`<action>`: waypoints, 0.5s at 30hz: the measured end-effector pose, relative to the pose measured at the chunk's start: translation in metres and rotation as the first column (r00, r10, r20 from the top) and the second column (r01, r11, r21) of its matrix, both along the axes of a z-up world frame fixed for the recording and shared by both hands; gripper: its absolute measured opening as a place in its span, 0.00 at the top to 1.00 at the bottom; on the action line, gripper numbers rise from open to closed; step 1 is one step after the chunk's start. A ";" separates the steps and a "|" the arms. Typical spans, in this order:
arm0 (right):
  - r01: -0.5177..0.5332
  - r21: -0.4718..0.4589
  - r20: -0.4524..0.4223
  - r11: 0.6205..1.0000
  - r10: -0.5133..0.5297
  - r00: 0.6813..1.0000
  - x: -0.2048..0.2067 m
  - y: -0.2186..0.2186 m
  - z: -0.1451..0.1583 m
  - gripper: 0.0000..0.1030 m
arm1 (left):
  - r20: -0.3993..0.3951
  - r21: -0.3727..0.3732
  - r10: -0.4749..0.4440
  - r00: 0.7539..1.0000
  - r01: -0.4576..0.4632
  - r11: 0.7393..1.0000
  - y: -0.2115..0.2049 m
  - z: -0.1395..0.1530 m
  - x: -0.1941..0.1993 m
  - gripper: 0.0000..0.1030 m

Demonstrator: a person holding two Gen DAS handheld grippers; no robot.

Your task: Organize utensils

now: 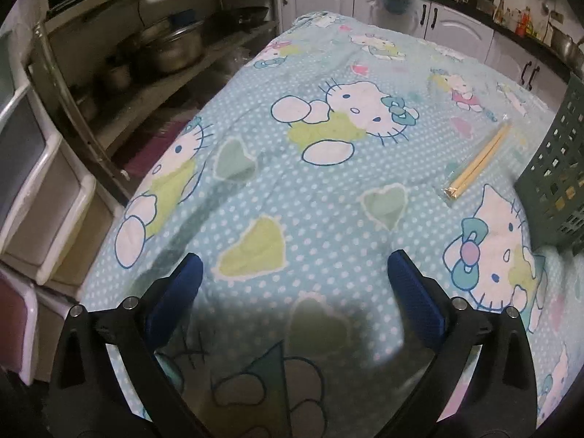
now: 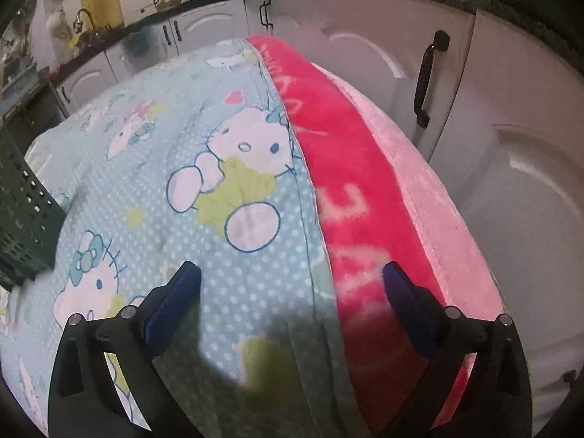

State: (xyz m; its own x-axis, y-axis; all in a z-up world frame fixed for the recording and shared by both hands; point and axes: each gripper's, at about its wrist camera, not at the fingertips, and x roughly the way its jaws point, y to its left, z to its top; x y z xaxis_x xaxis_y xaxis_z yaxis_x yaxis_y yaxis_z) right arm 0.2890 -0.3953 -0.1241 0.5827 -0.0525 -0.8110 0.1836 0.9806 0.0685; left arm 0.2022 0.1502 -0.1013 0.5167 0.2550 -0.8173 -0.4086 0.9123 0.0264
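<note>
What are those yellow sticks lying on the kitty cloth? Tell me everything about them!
They look like chopsticks, a pale yellow pair that seems to be wood or bamboo, sealed in a clear plastic wrapper. They lie flat and side by side, slanting across the blue spotted cloth, which is all that touches them. The green basket stands close on their right, not touching. The left claw is open and well short of them. The right wrist view does not show them.

Two matte black plastic linkage arms with silver round pivot screws are seen on the left gripper (image 1: 295, 270); textured blue flat pads (image 1: 412, 292) are fitted. The right gripper (image 2: 292, 281) is built identically.
</note>
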 end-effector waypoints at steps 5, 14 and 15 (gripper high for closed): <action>-0.004 -0.042 -0.017 0.999 0.003 1.000 0.002 0.008 -0.001 0.05 | 0.002 -0.005 0.000 1.000 0.000 1.000 0.003 -0.001 0.000 0.09; -0.004 -0.044 -0.018 0.999 0.003 1.000 0.002 0.009 0.001 0.05 | 0.001 -0.001 0.000 1.000 0.000 1.000 0.003 -0.001 0.000 0.09; -0.004 -0.044 -0.018 0.999 0.003 1.000 0.002 0.009 0.000 0.05 | 0.001 -0.002 0.000 1.000 0.000 1.000 0.003 -0.001 0.000 0.09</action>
